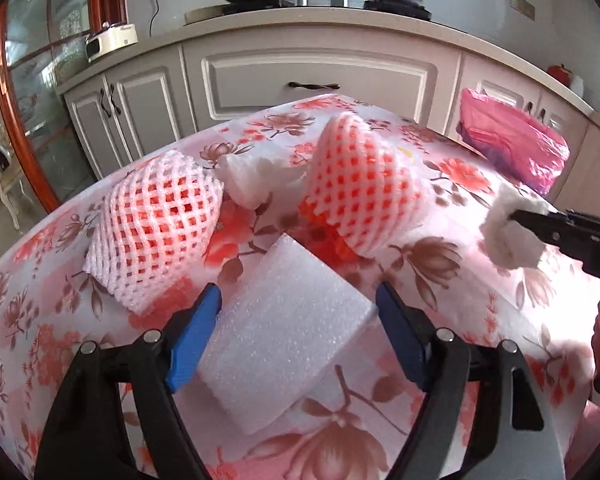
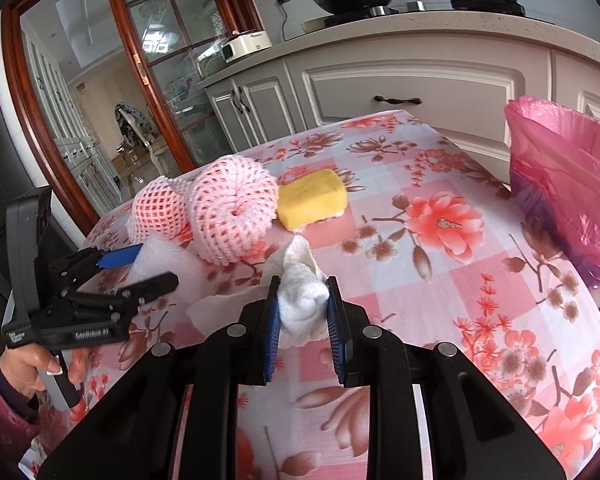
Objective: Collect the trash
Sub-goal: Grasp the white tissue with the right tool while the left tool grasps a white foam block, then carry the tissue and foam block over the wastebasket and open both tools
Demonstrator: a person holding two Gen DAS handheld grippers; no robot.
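A white foam block [image 1: 284,320] lies on the floral tablecloth [image 1: 480,320] between the blue pads of my left gripper [image 1: 300,300]. The jaws stand open close around its sides, and no squeeze shows. Beyond it lie two pink foam fruit nets [image 1: 156,224] [image 1: 360,184] with a crumpled white tissue [image 1: 252,180] between them. My right gripper [image 2: 303,304] is shut on a white tissue wad [image 2: 300,308], held just above the cloth. In the right wrist view, the left gripper [image 2: 158,264] straddles the foam block [image 2: 156,256] at the left.
A pink trash bag [image 2: 572,184] stands open at the table's right edge. A yellow sponge [image 2: 312,198] lies beside the nets [image 2: 232,212]. A hand [image 2: 32,368] grips the left tool's handle. Kitchen cabinets [image 1: 320,76] and a stove with pans stand behind the table.
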